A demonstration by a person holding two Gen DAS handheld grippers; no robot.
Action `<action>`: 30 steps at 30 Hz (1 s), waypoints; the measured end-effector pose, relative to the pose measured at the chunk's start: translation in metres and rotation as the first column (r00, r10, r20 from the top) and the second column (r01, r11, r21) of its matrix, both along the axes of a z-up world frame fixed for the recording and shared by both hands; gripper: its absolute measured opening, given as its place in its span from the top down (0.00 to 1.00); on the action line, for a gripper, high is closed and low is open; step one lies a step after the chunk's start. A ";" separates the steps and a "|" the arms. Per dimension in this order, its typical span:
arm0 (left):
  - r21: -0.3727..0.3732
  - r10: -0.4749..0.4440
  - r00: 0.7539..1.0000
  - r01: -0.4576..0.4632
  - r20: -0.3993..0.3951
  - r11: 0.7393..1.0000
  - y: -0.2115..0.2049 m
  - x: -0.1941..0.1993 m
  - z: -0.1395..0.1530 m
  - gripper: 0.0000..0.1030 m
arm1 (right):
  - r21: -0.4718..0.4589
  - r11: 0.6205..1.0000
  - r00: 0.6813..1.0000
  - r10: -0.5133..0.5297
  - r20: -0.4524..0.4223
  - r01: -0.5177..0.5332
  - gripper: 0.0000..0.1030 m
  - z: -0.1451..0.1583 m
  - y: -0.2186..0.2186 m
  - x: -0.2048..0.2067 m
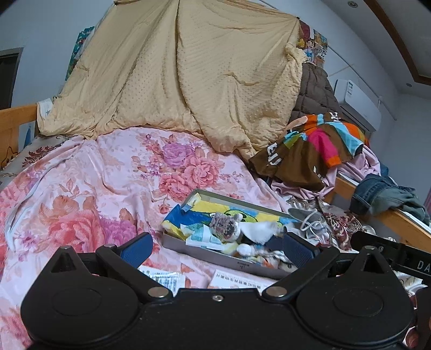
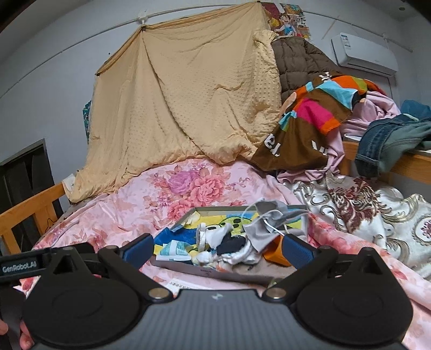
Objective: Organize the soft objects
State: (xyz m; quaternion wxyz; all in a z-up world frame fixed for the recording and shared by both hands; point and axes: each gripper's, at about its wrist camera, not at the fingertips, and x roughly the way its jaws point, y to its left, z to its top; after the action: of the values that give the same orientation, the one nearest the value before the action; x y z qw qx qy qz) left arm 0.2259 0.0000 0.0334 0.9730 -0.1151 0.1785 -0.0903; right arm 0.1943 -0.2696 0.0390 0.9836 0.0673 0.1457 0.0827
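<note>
While both the left gripper [image 1: 215, 249] and right gripper [image 2: 216, 249] are hovering wide open and empty, the box [image 2: 229, 276] of soft things is sitting near, on the pink bedspread [image 2: 129, 207], so going down slowly is looking best.

This is a bedroom in a home. A bed [image 2: 29, 207] with a flowery sheet [image 1: 107, 172] is piled with clothes [image 2: 317, 118], a blanket [image 2: 183, 94] hangs behind, and posters [image 2: 288, 18] are on the wall.
</note>
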 end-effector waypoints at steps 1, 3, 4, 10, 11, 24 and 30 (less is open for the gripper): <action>-0.001 -0.003 1.000 0.003 -0.001 1.000 -0.001 -0.004 -0.001 0.01 | 0.000 1.000 1.000 -0.004 0.001 0.004 0.00 0.000 0.000 -0.003; 0.000 -0.013 1.000 0.013 0.001 1.000 -0.001 -0.011 -0.002 0.01 | -0.004 1.000 1.000 -0.008 0.002 0.008 0.00 -0.001 0.000 -0.009; 0.001 -0.015 1.000 0.015 0.004 1.000 -0.001 -0.013 -0.002 0.01 | -0.007 1.000 1.000 -0.008 0.001 0.008 0.00 -0.002 0.001 -0.011; -0.008 -0.019 1.000 0.019 0.007 1.000 0.000 -0.030 -0.005 0.01 | -0.024 1.000 1.000 -0.007 -0.012 0.007 0.00 -0.008 0.003 -0.027; -0.009 -0.019 1.000 0.019 0.005 1.000 0.000 -0.034 -0.007 0.01 | -0.023 1.000 1.000 -0.010 -0.011 0.009 0.00 -0.009 0.003 -0.031; -0.002 -0.016 1.000 0.015 -0.008 1.000 0.002 -0.062 -0.021 0.01 | -0.011 1.000 0.999 -0.028 -0.032 0.027 0.00 -0.018 -0.001 -0.046; -0.001 -0.010 1.000 0.010 -0.026 1.000 0.005 -0.072 -0.029 0.01 | -0.005 0.999 0.999 -0.032 -0.031 0.031 0.00 -0.019 -0.003 -0.046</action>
State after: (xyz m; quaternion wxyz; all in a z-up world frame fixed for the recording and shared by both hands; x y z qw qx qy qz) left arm 0.1540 0.0048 0.0048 0.9701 -0.1161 0.1917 -0.0936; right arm 0.1486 -0.2724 0.0204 0.9825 0.0684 0.1602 0.0657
